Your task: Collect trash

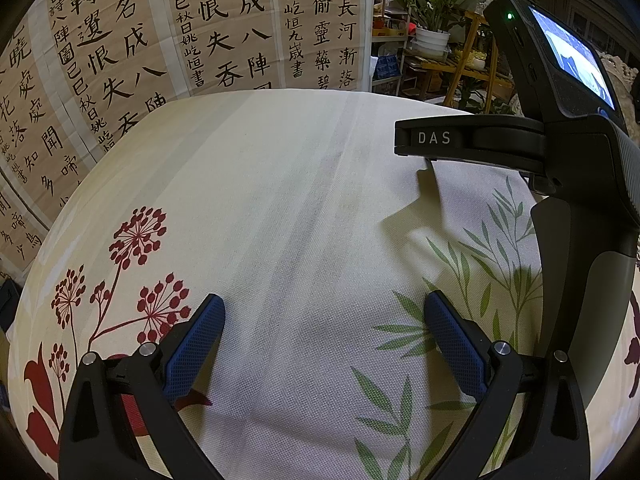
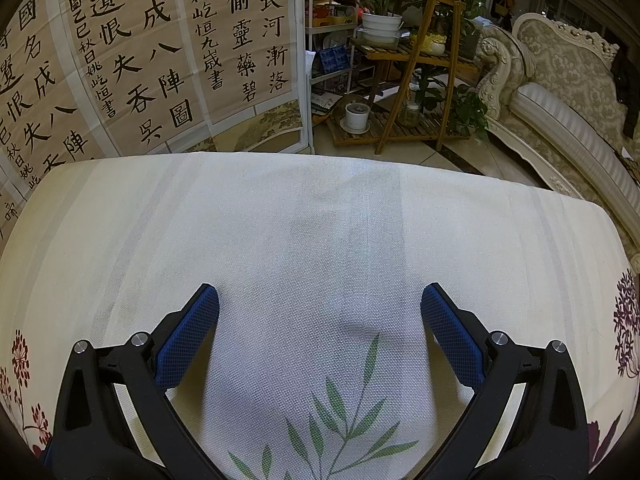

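Left wrist view looks forward over a cream woven tablecloth printed with red flower heads and green leaf sprays (image 1: 280, 208), which covers the counter. The left gripper (image 1: 324, 320) hovers over the cloth with its jaws spread wide and nothing between the blue textured pads (image 1: 196, 348). To its right in the same view stands the right gripper's black body with a small lit screen on top (image 1: 576, 128), held above the cloth and casting a shadow on it.

Right wrist view shows the right gripper (image 2: 320, 312) likewise over the cloth, jaws wide and empty, blue pads (image 2: 188, 340) well apart. Beyond the far edge of the counter hang tan calligraphy scrolls with black characters (image 2: 132, 52), a wooden plant stand with white pots (image 2: 412, 72), and a pale ornate sofa (image 2: 560, 92).

As for the trash, none shows in either view: the visible cloth is bare of any wrapper, scrap or container, and no bin can be seen. So the direction of the trash from the jaws, its long axis, and which hand is nearer cannot be told. My judgement is that the coming move is a search, swinging one or both cameras until something to collect comes into view.
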A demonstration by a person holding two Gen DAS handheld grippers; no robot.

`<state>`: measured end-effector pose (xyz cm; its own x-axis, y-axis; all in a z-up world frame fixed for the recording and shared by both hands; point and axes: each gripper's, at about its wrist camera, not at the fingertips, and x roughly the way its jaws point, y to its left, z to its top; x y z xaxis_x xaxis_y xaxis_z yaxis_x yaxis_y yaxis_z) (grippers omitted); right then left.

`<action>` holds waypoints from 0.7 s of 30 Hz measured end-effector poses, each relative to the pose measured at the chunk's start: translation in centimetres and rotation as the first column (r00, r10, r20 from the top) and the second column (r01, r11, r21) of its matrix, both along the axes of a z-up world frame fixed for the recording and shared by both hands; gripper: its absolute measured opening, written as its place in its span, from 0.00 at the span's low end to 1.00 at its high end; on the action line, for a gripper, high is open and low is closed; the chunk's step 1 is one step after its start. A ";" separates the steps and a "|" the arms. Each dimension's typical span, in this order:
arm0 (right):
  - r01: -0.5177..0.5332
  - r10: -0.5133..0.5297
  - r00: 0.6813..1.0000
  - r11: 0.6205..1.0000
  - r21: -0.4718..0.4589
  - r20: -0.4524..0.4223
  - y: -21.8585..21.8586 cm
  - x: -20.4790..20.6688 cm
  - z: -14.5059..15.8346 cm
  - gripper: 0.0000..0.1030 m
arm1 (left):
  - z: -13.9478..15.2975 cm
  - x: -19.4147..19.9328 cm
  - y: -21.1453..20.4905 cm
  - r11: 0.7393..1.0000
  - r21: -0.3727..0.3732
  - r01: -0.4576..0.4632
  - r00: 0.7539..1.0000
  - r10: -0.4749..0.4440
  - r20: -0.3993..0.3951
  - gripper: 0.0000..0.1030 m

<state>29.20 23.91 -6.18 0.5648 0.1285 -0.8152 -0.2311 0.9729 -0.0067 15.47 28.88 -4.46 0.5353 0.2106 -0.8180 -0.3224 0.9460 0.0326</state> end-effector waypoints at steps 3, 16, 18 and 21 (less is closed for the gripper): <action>0.000 0.000 1.000 1.000 0.001 0.001 0.0 0.0 0.0 0.96 | 0.0 0.0 0.0 1.000 0.001 0.000 1.000 0.000 -0.001 0.95; 0.000 0.000 1.000 1.000 0.001 0.001 -0.1 -0.3 0.2 0.96 | 0.0 0.0 0.0 1.000 0.000 0.000 1.000 0.000 0.000 0.95; 0.000 0.000 1.000 1.000 0.001 0.001 -0.1 -0.3 0.1 0.96 | 0.0 0.0 0.0 1.000 0.000 0.000 1.000 0.000 0.000 0.95; 0.001 -0.001 1.000 1.000 0.003 0.001 -0.1 -0.3 0.1 0.96 | 0.0 0.0 0.0 1.000 -0.002 0.000 1.000 0.000 0.000 0.95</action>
